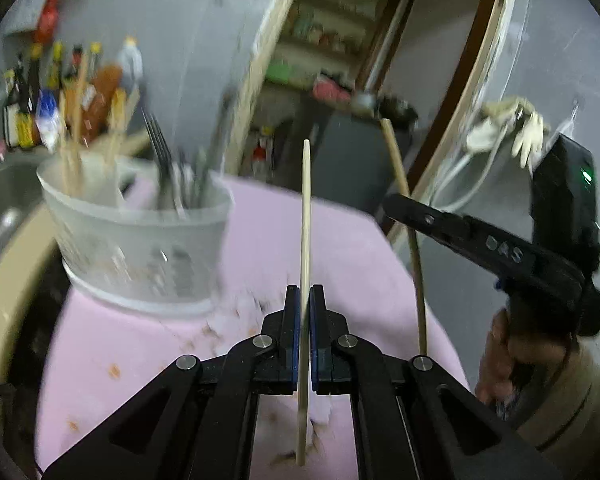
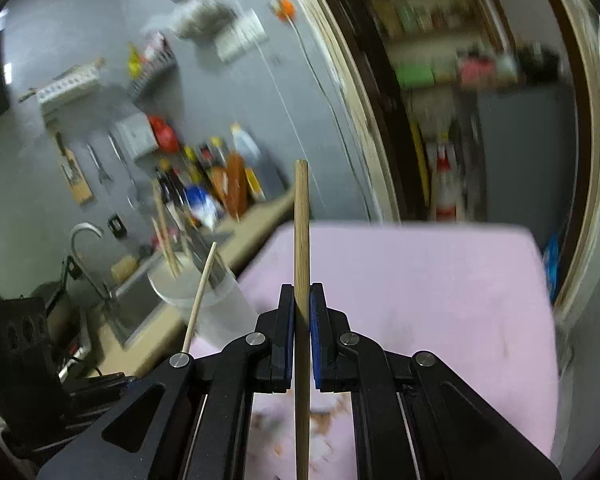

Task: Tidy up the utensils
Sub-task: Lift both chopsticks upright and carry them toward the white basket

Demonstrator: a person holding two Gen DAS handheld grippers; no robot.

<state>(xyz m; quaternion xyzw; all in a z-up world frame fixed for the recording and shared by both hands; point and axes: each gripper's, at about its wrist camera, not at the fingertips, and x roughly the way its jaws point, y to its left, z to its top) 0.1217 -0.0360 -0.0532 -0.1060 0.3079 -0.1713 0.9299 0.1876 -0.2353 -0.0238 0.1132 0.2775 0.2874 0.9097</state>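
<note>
My left gripper [image 1: 304,294] is shut on a pale chopstick [image 1: 305,216] that stands upright, pointed tip up, above the pink cloth [image 1: 148,340]. My right gripper [image 2: 302,292] is shut on a second wooden chopstick [image 2: 301,224], blunt end up. In the left wrist view the right gripper [image 1: 392,202] and its chopstick [image 1: 404,204] are at the right. In the right wrist view the left gripper's chopstick [image 2: 199,296] slants at the left. A translucent utensil holder [image 1: 140,236] with forks and chopsticks stands on the cloth at the left; it also shows in the right wrist view [image 2: 204,296].
Sauce bottles [image 1: 56,96] line the counter behind the holder. A sink with a faucet [image 2: 86,256] lies left of the pink table. An open doorway with shelves [image 1: 332,36] is behind. Utensils hang on the grey wall [image 2: 96,168].
</note>
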